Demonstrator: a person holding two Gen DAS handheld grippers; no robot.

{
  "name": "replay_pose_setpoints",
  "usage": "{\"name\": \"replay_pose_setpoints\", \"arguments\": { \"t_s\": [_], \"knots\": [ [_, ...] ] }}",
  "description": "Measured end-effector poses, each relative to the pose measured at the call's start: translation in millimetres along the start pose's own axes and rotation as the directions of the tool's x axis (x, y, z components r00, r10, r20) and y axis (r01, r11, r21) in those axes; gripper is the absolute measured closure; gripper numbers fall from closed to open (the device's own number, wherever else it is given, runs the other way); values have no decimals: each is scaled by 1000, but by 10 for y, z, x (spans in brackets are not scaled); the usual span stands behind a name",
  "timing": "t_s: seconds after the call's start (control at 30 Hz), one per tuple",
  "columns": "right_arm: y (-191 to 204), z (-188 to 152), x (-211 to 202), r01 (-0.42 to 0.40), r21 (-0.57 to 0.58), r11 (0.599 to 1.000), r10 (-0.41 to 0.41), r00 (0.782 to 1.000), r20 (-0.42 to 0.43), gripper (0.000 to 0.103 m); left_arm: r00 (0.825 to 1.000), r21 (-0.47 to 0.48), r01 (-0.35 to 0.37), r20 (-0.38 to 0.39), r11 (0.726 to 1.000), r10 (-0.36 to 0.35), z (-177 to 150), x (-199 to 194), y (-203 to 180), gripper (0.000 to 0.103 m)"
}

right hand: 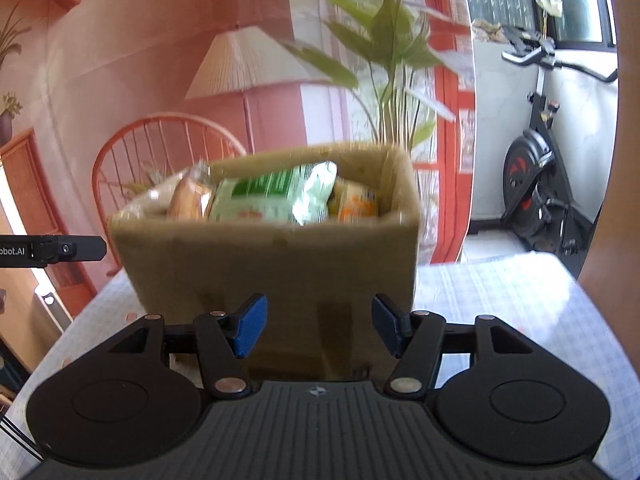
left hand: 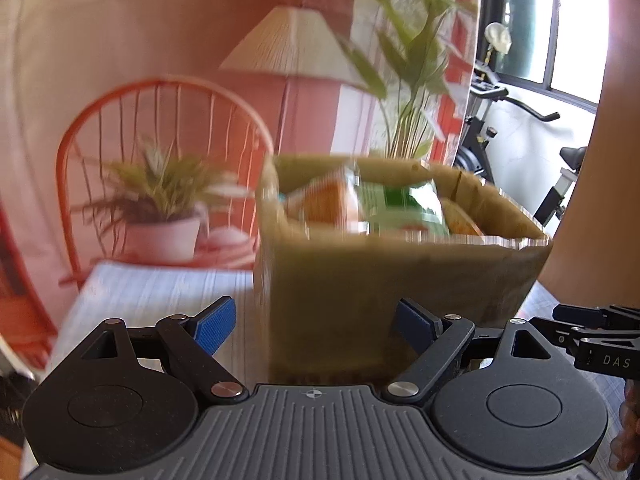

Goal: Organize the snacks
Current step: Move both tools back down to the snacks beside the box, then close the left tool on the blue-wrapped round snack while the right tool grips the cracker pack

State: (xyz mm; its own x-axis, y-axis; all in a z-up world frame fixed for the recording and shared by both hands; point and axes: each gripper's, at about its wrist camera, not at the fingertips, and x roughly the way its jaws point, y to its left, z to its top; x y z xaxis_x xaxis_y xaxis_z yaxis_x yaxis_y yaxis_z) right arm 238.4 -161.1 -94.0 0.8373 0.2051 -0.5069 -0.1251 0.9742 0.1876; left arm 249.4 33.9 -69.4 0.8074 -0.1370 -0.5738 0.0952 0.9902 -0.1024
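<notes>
1. Two wrist views give me the same scene, and the biggest thing in it is the table (right hand: pixel 500 300), covered with a pale checked cloth that fills the lower half of both views.
2. Next in size is the tan box (right hand: pixel 280 264), standing upright on the table directly at my 12 o'clock in the right wrist view; in the left wrist view the box (left hand: pixel 400 292) sits at about 1 o'clock.
3. Behind it, at 11 o'clock, I see an orange wire chair (right hand: pixel 160 140); a leafy plant (right hand: pixel 384 52) rises at 12 o'clock, and an exercise bike (right hand: pixel 536 176) stands at 2 o'clock by the window.
4. Inside the box are the snacks: a green packet (right hand: pixel 276 196) lies across the middle, an orange packet (right hand: pixel 188 196) leans at its 9 o'clock side, and a yellow-orange packet (right hand: pixel 352 200) is tucked at its 3 o'clock side. All are blurred, so I cannot read the labels.
5. My right gripper (right hand: pixel 316 326) sits low in front of the box, blue pads spread wide with nothing between them.
6. My left gripper (left hand: pixel 316 326) is likewise spread wide and carries nothing, just short of the box's near wall; whether the pads touch it I cannot tell.
</notes>
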Motion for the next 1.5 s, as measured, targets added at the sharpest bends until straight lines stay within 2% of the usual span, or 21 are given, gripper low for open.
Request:
{"name": "replay_pose_setpoints", "arguments": {
  "t_s": [0.13,0.27,0.43,0.8,0.97,1.27,1.5],
  "knots": [
    [23,-245,-6,-7,-17,1000,6,999,-52,41,999,-36,4,-41,999,-5,-270,34,-39,14],
    [-15,-477,-17,-16,-3,1000,16,994,-106,41,997,-13,-11,-70,1000,10,-487,55,-121,15],
    [-104,-721,-67,-9,22,1000,12,987,-159,42,994,-20,7,-112,1000,-10,-676,80,-189,15],
    [-64,-1154,-86,21,19,1000,-15,950,-312,41,985,-32,27,-168,999,-32,-950,84,-279,15],
    [4,-1246,-42,15,8,1000,-11,942,-336,39,983,-41,24,-182,999,-31,-969,101,-260,15],
    [45,-1357,59,52,-44,998,-64,931,-360,37,978,-63,10,-210,998,-24,-1033,144,-232,15],
    [32,-1370,149,39,-67,997,-61,933,-356,36,976,-67,6,-218,998,-20,-1054,176,-226,15]
  ]
}}
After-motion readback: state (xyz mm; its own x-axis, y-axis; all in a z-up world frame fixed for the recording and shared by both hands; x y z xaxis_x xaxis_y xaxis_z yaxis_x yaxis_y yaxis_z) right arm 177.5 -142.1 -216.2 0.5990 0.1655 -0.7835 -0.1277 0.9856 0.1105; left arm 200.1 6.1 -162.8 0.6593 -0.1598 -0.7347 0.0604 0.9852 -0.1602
